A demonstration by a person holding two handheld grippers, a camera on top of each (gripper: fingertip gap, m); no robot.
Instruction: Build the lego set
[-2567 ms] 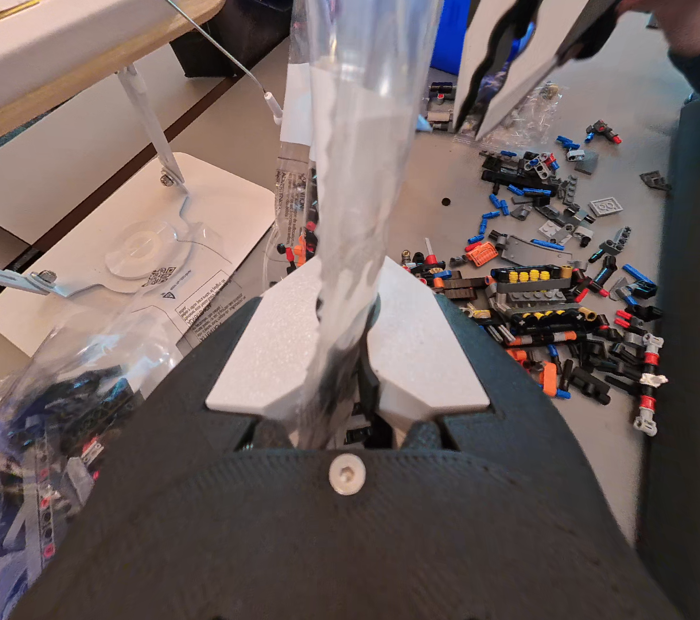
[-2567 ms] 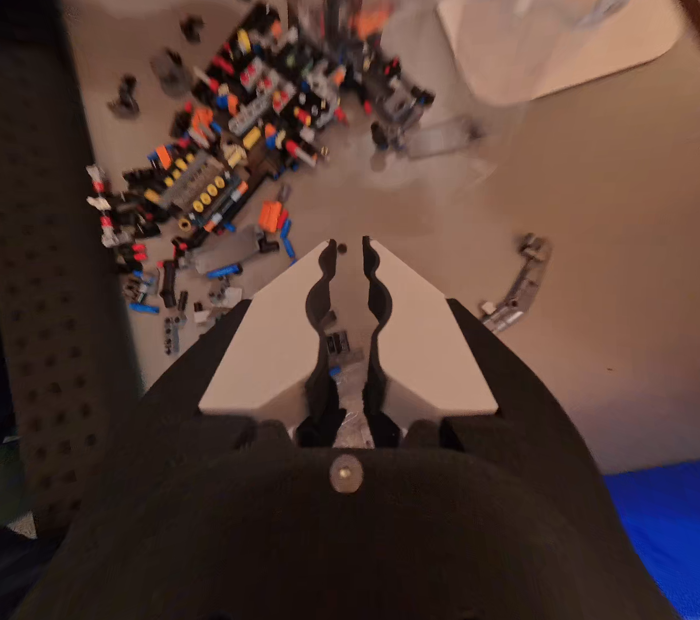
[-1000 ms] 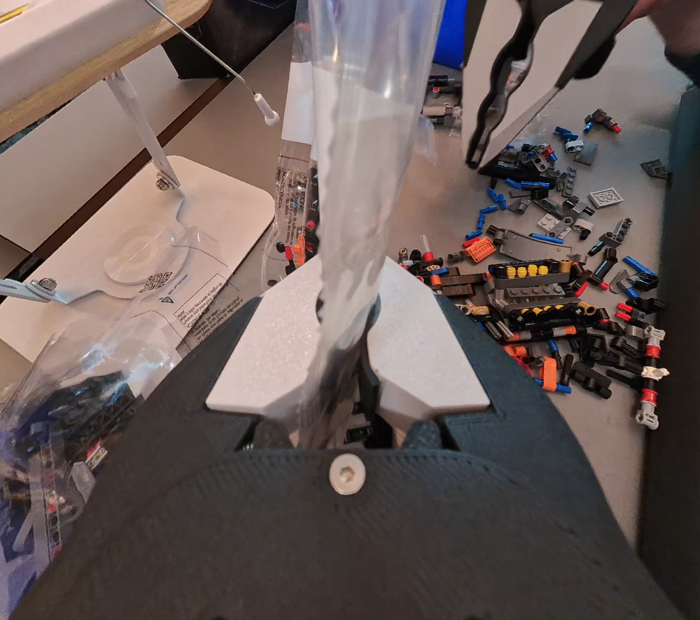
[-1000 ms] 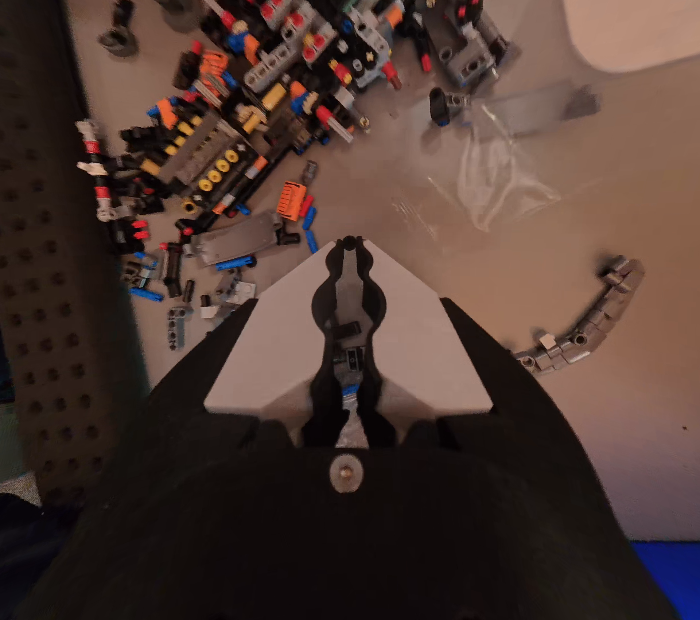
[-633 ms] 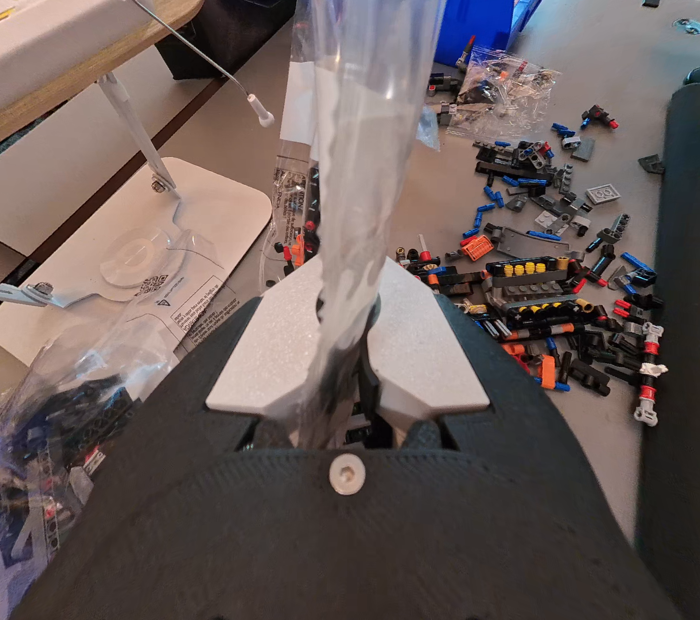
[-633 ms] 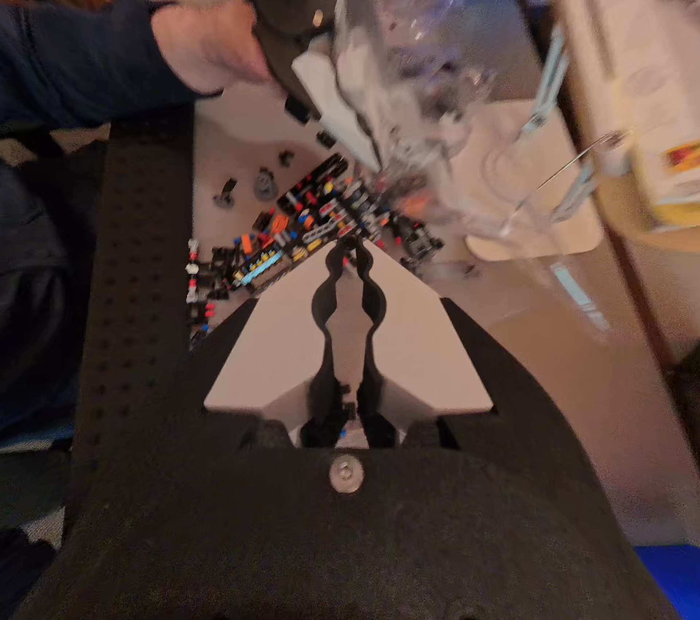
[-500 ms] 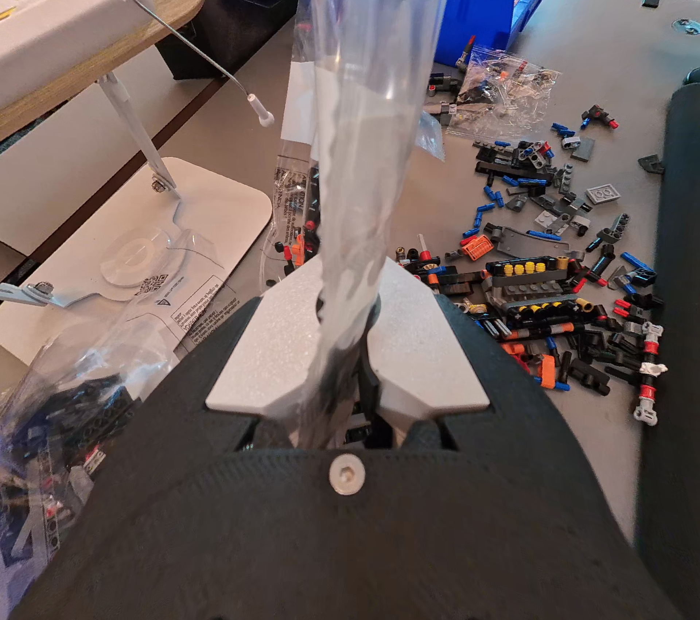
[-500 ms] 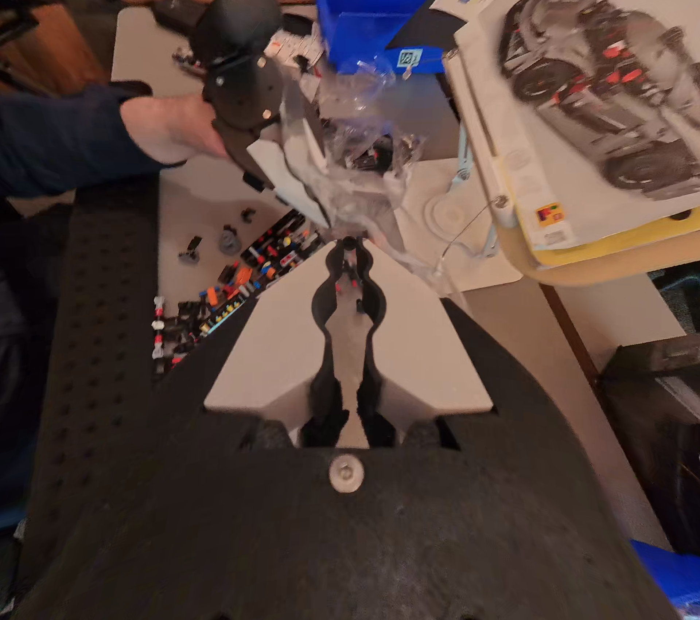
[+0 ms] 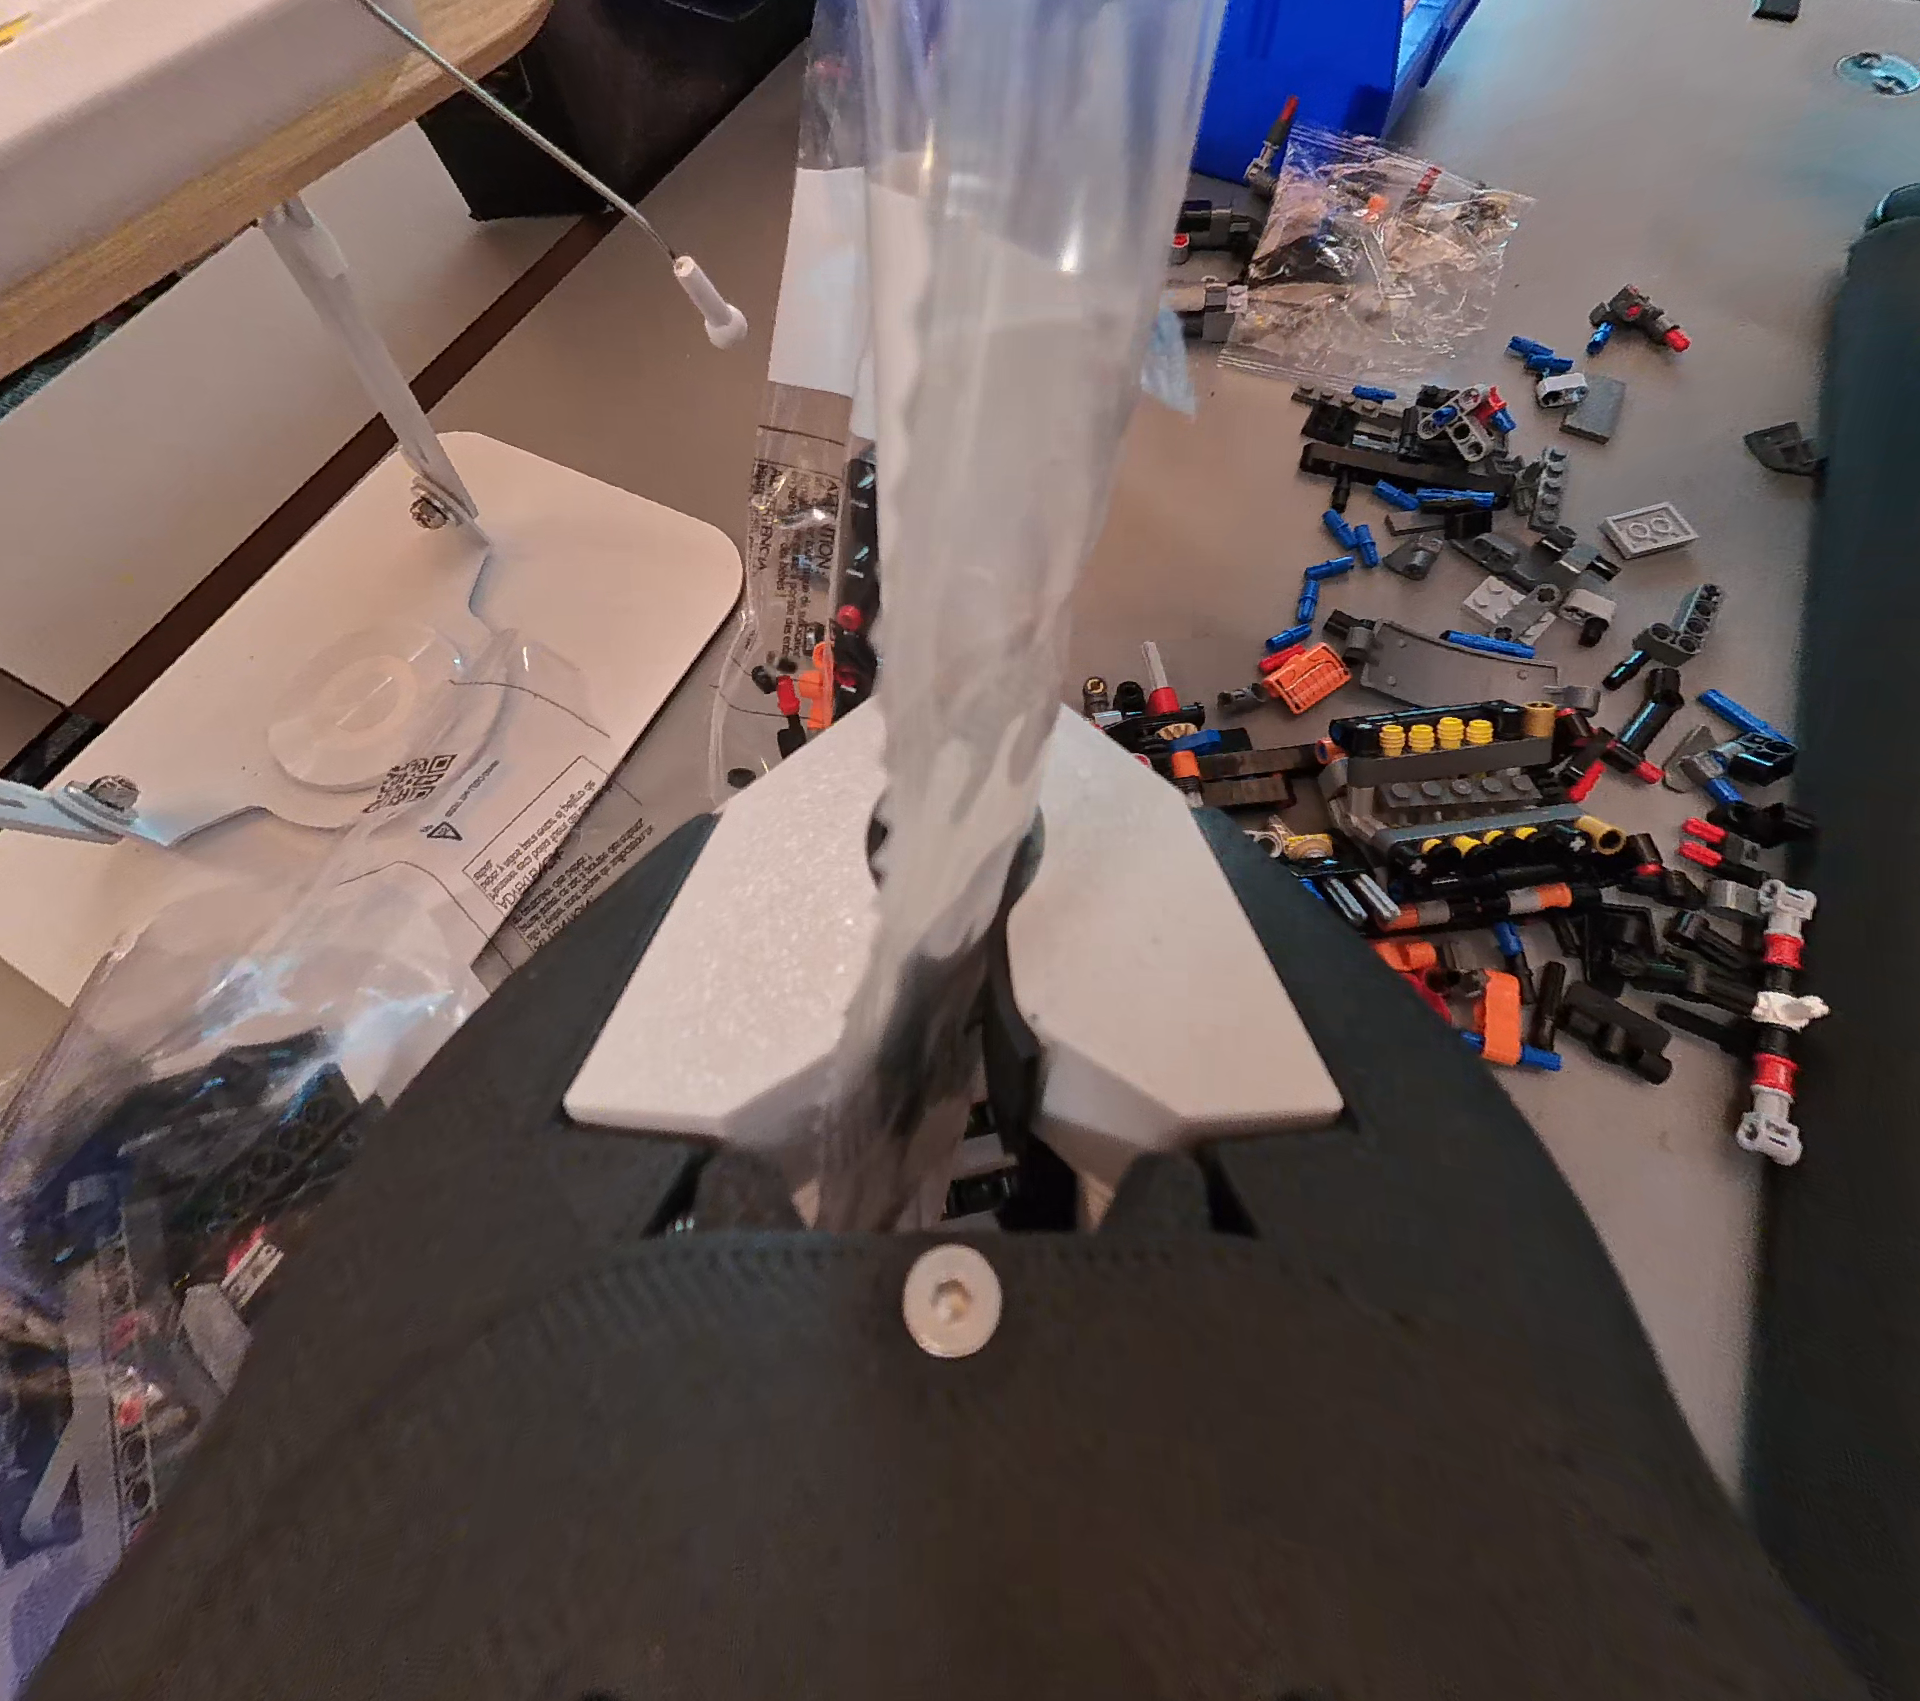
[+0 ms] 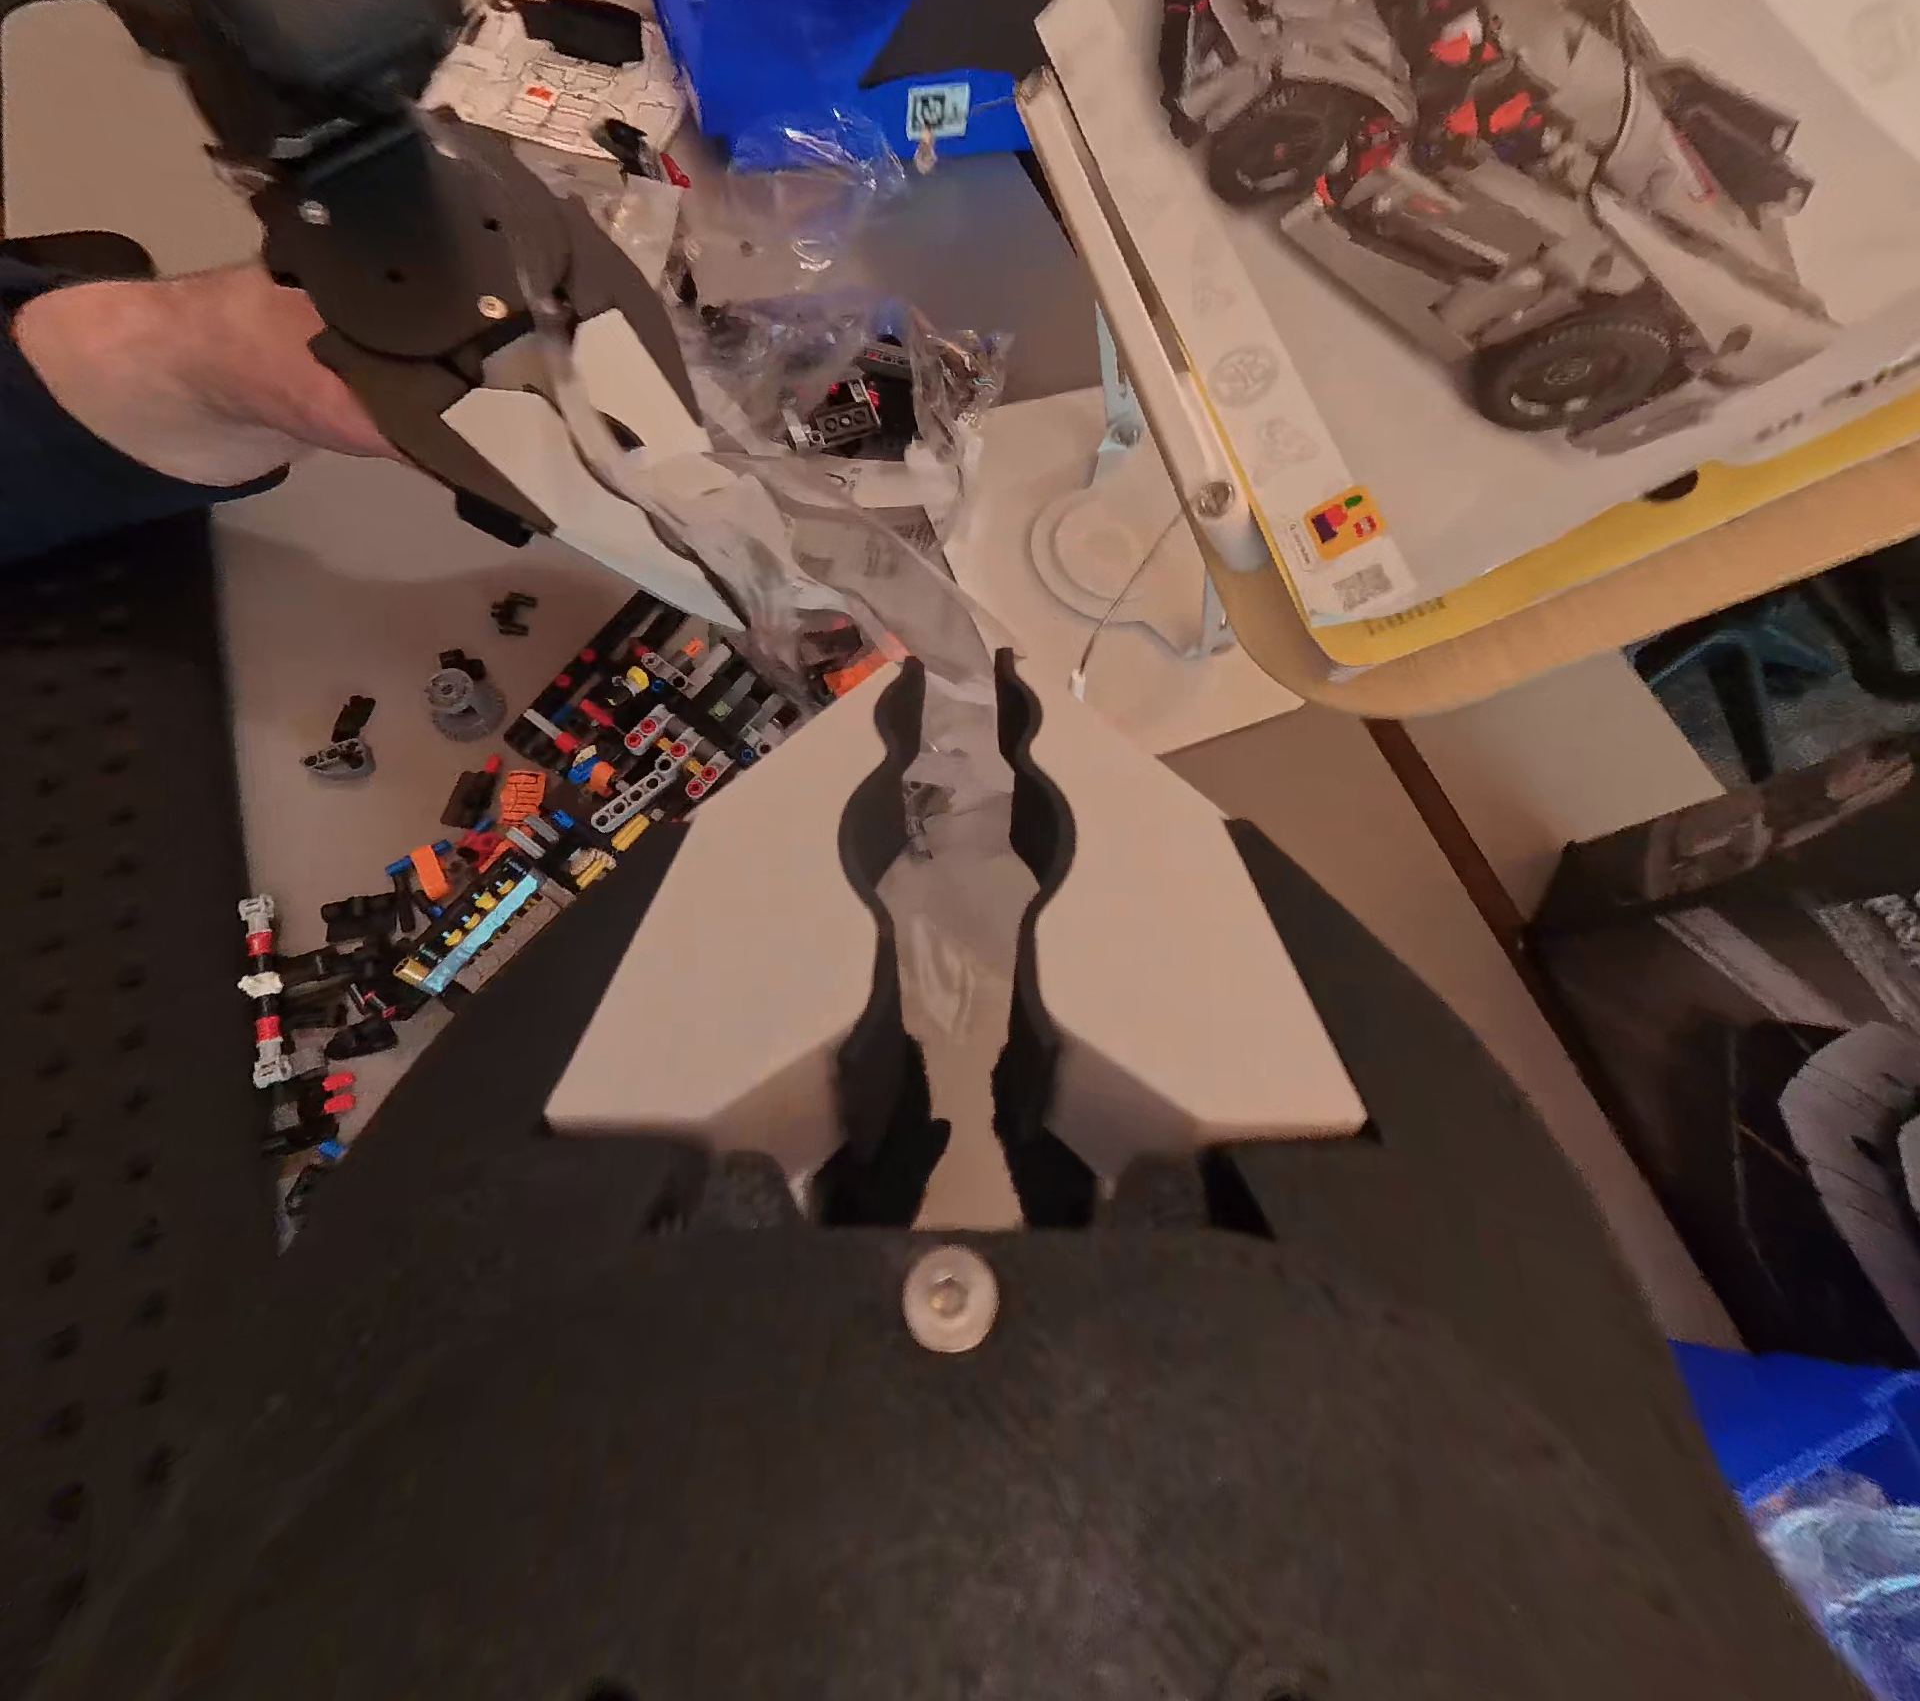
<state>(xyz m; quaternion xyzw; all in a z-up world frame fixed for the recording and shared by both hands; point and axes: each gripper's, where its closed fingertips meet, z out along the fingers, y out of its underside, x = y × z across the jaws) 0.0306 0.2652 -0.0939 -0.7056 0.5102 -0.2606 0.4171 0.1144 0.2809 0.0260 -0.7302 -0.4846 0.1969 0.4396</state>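
Your left hand-held gripper [image 9: 956, 778] is clamped on a clear plastic parts bag [image 9: 997, 301], held above the tabletop [image 9: 1662, 145]. Your right hand-held gripper [image 10: 956, 675] has its fingers slightly parted around the bag's free end. Loose lego pieces [image 9: 1475, 778] lie spread on the tabletop beneath, beside the instruction booklet's white stand [image 9: 436, 643].

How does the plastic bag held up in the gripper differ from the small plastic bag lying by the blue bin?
The held bag is long, stretched upright and clamped in the left gripper; the small bag lies flat and crumpled on the table, untouched. The held bag looks mostly empty along its raised length; the small bag shows pieces across it. The right gripper reaches the held bag only. Both are clear plastic.
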